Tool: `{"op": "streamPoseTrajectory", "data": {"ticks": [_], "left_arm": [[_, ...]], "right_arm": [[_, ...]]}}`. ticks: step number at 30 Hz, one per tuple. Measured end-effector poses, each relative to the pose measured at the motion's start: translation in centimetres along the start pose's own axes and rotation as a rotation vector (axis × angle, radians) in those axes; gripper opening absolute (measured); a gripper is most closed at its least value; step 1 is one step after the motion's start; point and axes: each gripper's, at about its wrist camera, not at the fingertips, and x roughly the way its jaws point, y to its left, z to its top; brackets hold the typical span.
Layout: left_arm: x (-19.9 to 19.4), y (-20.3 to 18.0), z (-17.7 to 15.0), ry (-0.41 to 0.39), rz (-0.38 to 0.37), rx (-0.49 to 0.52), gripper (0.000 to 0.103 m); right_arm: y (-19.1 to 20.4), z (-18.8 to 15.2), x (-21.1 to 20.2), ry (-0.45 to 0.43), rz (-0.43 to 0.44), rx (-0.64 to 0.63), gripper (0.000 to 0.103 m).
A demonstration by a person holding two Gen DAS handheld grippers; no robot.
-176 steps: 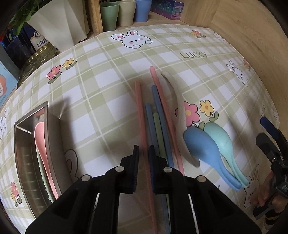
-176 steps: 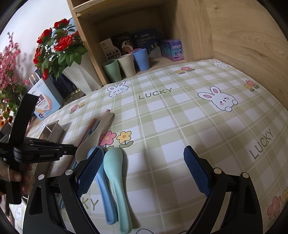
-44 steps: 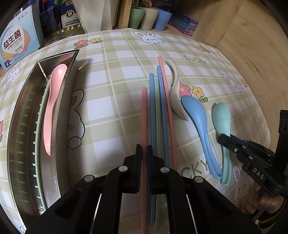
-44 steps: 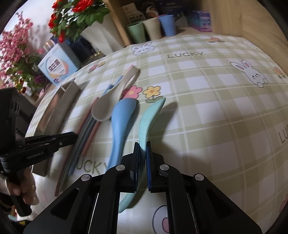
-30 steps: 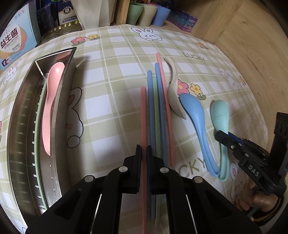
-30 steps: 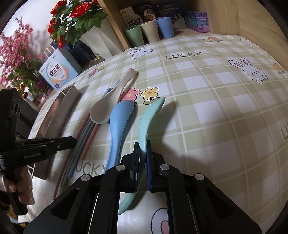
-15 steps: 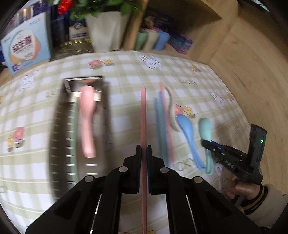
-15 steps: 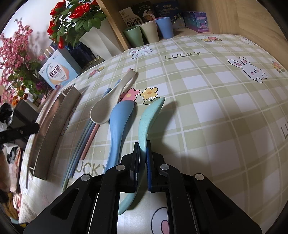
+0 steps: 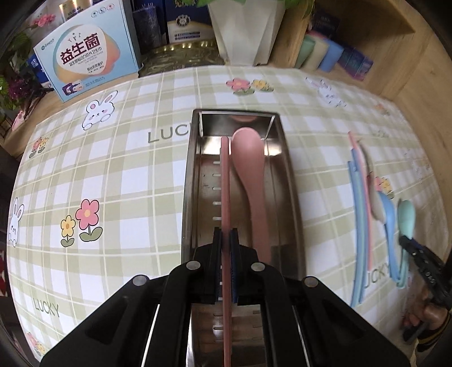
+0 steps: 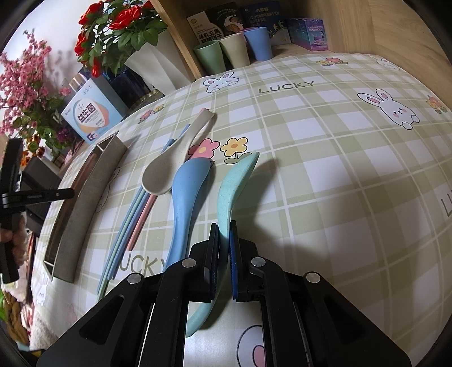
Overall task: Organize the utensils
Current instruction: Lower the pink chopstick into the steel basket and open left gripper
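My left gripper (image 9: pixel 225 240) is shut on a pink chopstick (image 9: pixel 225 180) and holds it lengthwise over the steel utensil tray (image 9: pixel 291 180), beside a pink spoon (image 9: pixel 250 169) that lies in the tray. My right gripper (image 10: pixel 223 234) is shut on the handle of a mint green spoon (image 10: pixel 231 186) on the tablecloth. Next to it lie a blue spoon (image 10: pixel 189 183), a beige spoon (image 10: pixel 169 166) and several blue, green and pink chopsticks (image 10: pixel 132 214). The tray shows in the right wrist view (image 10: pixel 82 203) at the left.
A checked tablecloth with bunnies covers the table (image 10: pixel 325 146). At the back stand three cups (image 10: pixel 234 50), a white vase with red flowers (image 10: pixel 152 56), a blue-white box (image 9: pixel 84 53) and small boxes. A wooden wall (image 10: pixel 395 25) bounds the right side.
My left gripper has carried the pink chopstick left from the pile to over the tray and lined it up beside the pink spoon. My right gripper has stayed shut on the mint spoon.
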Motion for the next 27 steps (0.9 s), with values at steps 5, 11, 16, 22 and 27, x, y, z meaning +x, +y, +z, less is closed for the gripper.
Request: {"op": "streamPoseTrajectory", "data": {"ticks": [5, 11, 16, 22, 27], "left_arm": [[1.2, -0.7, 0.1, 0.035, 0.033, 0.031, 0.006], [1.1, -0.9, 0.2, 0.036, 0.010, 0.023, 0.007], [-0.7, -1.4, 0.0, 0.002, 0.001, 0.045, 0.007], [-3.5, -1.2, -1.5, -0.051, -0.027, 0.030, 0.018], [-5.2, -1.2, -3.0, -0.108, -0.012, 0.041, 0.050]], "right_arm": [[0.1, 0.0, 0.0, -0.001, -0.003, -0.002, 0.007], [0.1, 0.0, 0.0, -0.001, -0.002, -0.001, 0.007], [0.1, 0.0, 0.0, 0.002, -0.010, -0.003, 0.007], [0.0, 0.2, -0.7, 0.016, -0.024, 0.030, 0.007], [1.6, 1.5, -2.2, -0.002, -0.024, 0.007, 0.007]]}}
